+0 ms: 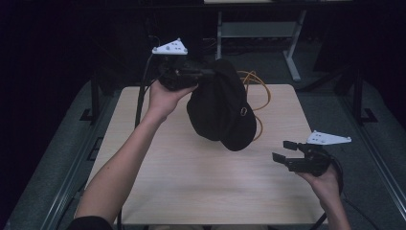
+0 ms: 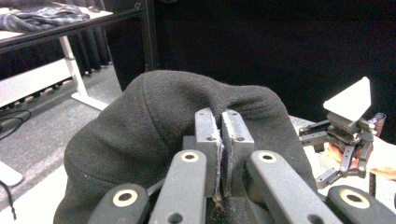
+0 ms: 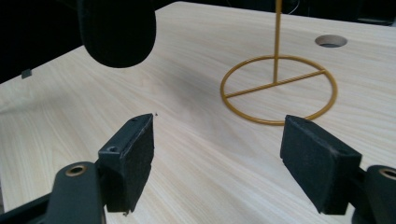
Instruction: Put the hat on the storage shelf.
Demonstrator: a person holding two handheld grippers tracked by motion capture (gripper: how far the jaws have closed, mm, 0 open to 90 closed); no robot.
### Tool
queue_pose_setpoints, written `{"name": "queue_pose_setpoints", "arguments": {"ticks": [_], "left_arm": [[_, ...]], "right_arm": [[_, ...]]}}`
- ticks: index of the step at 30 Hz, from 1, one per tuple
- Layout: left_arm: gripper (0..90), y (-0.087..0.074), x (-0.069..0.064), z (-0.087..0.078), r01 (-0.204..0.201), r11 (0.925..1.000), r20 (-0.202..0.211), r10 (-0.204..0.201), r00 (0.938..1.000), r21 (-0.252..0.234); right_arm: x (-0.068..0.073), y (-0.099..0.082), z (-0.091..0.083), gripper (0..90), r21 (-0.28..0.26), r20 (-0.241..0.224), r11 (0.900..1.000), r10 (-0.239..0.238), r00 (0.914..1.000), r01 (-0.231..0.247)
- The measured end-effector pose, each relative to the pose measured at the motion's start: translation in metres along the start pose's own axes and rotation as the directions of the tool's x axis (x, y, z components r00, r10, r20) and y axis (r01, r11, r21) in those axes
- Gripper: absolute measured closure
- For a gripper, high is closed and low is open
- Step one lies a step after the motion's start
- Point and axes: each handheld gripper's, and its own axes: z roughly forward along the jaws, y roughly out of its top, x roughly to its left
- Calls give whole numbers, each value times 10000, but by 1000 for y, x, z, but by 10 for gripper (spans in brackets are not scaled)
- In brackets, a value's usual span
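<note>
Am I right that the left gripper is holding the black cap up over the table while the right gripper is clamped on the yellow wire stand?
Not quite. The left gripper does hold the black cap above the table, but the right gripper is not clamped on the yellow wire stand. The right gripper view shows its jaws open with nothing between them, short of the stand's ring base.

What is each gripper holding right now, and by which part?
Left gripper pinches the black cap by its fabric edge; right gripper is open, empty.
</note>
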Motion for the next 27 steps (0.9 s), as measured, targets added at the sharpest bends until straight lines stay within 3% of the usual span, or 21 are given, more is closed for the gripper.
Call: {"name": "queue_pose_setpoints", "arguments": {"ticks": [10,18,27], "left_arm": [[870,28,13,30,106,9999,202,-106,9997,-18],[870,53,17,53,73,10000,235,-73,9997,29],[870,62,17,87,144,9990,342,-159,9993,434]], "right_arm": [[-9,-2,-10,256,-371,243,9990,265,9994,-256],[-11,-4,-11,256,-332,283,9991,289,9992,-280],[-15,-5,-15,256,-488,414,9980,432,9982,-411]]}}
